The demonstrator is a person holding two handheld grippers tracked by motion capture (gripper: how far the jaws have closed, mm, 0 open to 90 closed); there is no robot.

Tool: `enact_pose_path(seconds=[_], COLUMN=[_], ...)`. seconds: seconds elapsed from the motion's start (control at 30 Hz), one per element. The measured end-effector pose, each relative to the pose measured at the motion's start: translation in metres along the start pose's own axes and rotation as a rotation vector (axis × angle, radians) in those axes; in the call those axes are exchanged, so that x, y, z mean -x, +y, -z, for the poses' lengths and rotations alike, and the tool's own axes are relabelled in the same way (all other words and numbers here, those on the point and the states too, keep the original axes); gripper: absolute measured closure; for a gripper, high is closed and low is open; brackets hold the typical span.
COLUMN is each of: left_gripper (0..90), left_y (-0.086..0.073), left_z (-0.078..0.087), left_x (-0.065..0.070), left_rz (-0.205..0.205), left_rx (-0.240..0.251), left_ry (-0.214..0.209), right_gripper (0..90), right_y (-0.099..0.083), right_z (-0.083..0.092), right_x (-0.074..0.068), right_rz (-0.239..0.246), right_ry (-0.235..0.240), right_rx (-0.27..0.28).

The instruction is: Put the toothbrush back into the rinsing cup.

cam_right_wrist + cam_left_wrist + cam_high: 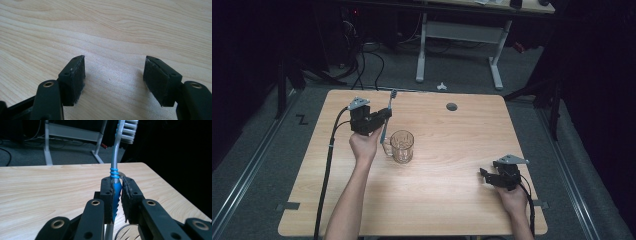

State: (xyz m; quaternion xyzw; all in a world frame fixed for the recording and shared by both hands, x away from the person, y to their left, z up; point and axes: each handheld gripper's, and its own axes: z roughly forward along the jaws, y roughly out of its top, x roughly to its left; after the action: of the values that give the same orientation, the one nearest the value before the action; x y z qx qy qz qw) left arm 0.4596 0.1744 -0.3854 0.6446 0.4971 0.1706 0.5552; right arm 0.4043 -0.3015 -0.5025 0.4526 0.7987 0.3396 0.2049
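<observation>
My left gripper (384, 116) is shut on a toothbrush (388, 112) and holds it upright above the table, just left of a clear glass mug (402, 146). In the left gripper view the blue and grey toothbrush handle (115, 187) is pinched between the pads, its white bristle head (128, 131) at the top, and my left gripper (117, 195) sits over the mug rim (125, 230). My right gripper (484, 175) rests low at the table's right front, open. In the right gripper view my right gripper (115, 75) has only bare wood between its jaws.
The wooden table (437, 200) has a round grey cable hole (452, 106) near its far edge. Beyond it stand white desk legs (421, 55) and floor cables (362, 70). A small white object (441, 86) lies on the floor behind the table.
</observation>
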Motion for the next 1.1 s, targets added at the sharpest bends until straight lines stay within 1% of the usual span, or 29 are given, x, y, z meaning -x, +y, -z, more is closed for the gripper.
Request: enact_pose_path(seconds=[0.13, 0.27, 0.4, 0.53, 0.67, 0.9, 1.0, 1.1], left_gripper=[79.8, 79.8, 79.8, 79.8, 79.7, 79.7, 79.6, 79.6], left_y=[-0.002, -0.002, -0.002, -0.002, -0.002, -0.006, -0.007, -0.007], left_z=[-0.004, -0.006, -0.007, -0.008, -0.009, -0.015, -0.016, -0.015], left_x=[0.000, 0.000, 0.000, 0.000, -0.001, 0.000, 0.002, 0.003], left_rz=[0.003, 0.005, 0.019, 0.013, 0.020, 0.006, 0.004, -0.005], left_rx=[-0.001, 0.011, 0.027, 0.029, 0.044, 0.023, 0.022, 0.015], left_ry=[-0.005, -0.005, -0.011, -0.007, -0.008, -0.005, -0.009, -0.007], right_gripper=[34.6, 34.6, 34.5, 34.6, 34.6, 34.5, 34.5, 34.5], right_y=[0.000, 0.000, 0.000, 0.000, 0.000, 0.000, 0.000, 0.000], right_z=[0.000, 0.000, 0.000, 0.000, 0.000, 0.000, 0.000, 0.000], right_x=[0.000, 0.000, 0.000, 0.000, 0.000, 0.000, 0.000, 0.000], right_rz=[-0.002, -0.002, -0.002, -0.002, -0.001, -0.002, -0.002, -0.002], right_ry=[0.002, 0.002, 0.002, 0.002, 0.002, 0.002, 0.002, 0.002], right_rx=[0.001, 0.001, 0.000, 0.001, 0.001, 0.001, 0.001, 0.001])
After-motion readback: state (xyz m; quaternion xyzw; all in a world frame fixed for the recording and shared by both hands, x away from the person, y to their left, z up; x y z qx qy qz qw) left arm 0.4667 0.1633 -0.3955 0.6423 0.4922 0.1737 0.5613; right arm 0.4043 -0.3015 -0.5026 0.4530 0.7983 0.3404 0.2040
